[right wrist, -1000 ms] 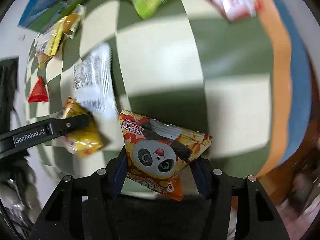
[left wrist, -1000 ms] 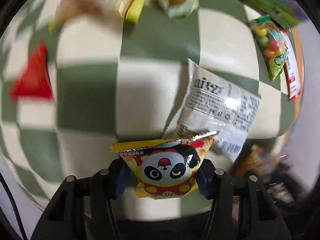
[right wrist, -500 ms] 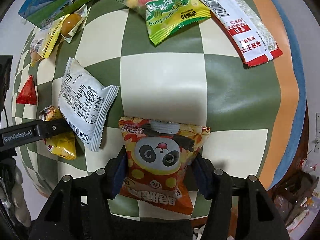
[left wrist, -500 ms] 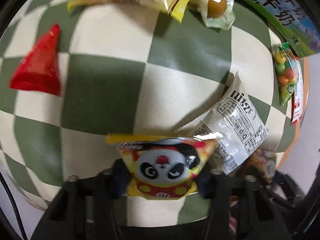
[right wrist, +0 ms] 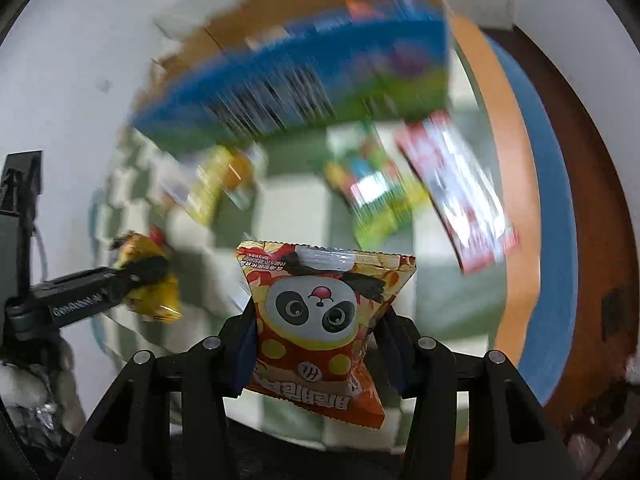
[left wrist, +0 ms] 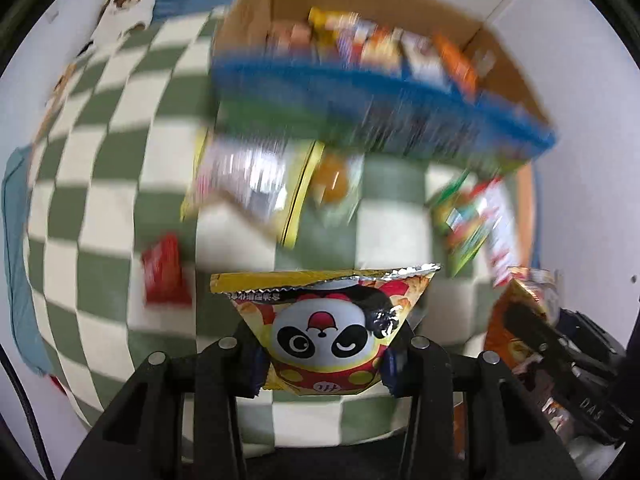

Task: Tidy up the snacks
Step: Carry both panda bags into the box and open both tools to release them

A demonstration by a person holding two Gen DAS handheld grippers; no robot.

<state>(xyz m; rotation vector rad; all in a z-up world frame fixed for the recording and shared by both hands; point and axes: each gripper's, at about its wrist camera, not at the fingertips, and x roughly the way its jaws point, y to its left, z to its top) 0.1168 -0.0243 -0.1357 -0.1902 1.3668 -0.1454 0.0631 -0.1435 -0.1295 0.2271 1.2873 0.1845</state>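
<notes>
A yellow panda snack bag hangs lifted above the checked table. My left gripper pinches its lower half, and the jaws are still closing on it. In the right wrist view an orange panda snack bag sits in my right gripper, whose jaws are also closing, pads pressed on its sides. Each gripper shows in the other's view: the left gripper with its yellow bag at the left, the right one at the lower right. A cardboard box with a blue-green front, holding several snacks, stands at the back.
On the green and cream checked cloth lie a red triangular pack, a yellow-edged silver pack, an orange egg-like pack, a green candy bag and a long red-white pack. The table's orange and blue edge curves on the right.
Both grippers have risen with their panda bags, and the table now looks farther off. The cardboard box has come into sight at the top. The white bag is no longer seen.
</notes>
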